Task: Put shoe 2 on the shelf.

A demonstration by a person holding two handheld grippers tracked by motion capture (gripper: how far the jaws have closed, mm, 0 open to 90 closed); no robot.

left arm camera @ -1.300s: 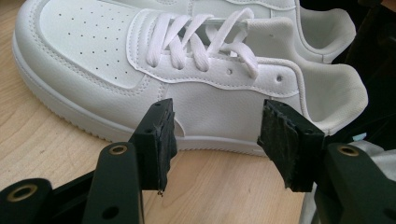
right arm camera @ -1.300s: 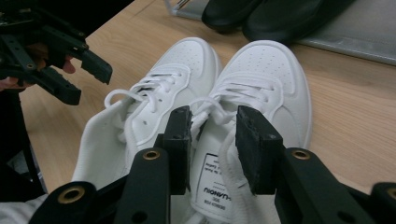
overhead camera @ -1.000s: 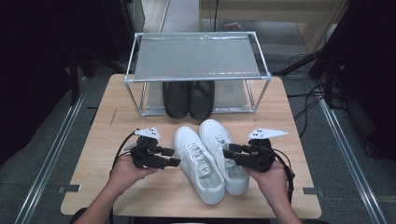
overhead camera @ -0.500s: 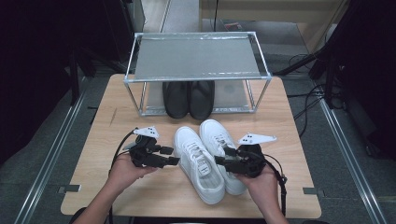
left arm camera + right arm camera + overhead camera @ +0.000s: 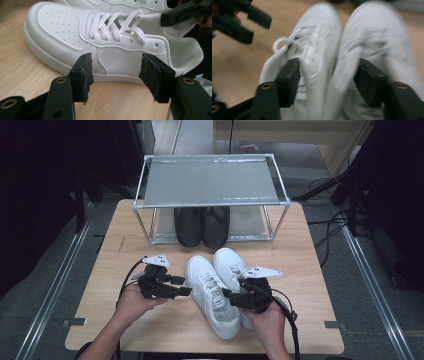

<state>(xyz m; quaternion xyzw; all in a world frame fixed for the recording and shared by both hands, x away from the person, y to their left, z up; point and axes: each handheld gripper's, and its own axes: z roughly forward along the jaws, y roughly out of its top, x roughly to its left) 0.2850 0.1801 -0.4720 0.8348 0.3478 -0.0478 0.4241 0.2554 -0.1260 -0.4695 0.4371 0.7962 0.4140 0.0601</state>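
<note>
Broadly, the wooden table [image 5: 310,270] carries everything, and at its far side stands a metal shoe rack [image 5: 212,195] with its grey top shelf bare and a pair of black shoes [image 5: 202,226] tucked toe-out on the lower level. Nearer the person lies a pair of white sneakers [image 5: 217,292], side by side and touching, heels toward the person; my guess is they are meant for the rack, since that top shelf sits free just beyond them.

Smaller again are the tools. The left gripper [image 5: 172,287] is held just beside the outer flank of the left-hand sneaker, jaws spread wide and holding nothing. The right gripper [image 5: 235,296] reaches over the heel end of the pair, jaws likewise apart; I'd judge it is lining up to pinch the two inner collars together so both shoes lift as one.

From above, the right jaws are partly lost against the white uppers. The right gripper view, though blurred, settles it: each jaw straddles the pair, one down inside each shoe's opening, not yet closed. The left gripper view adds the laces [image 5: 117,23] and perforated toe [image 5: 58,23] crisply, and shows bare table between its jaws and the sole.
</note>
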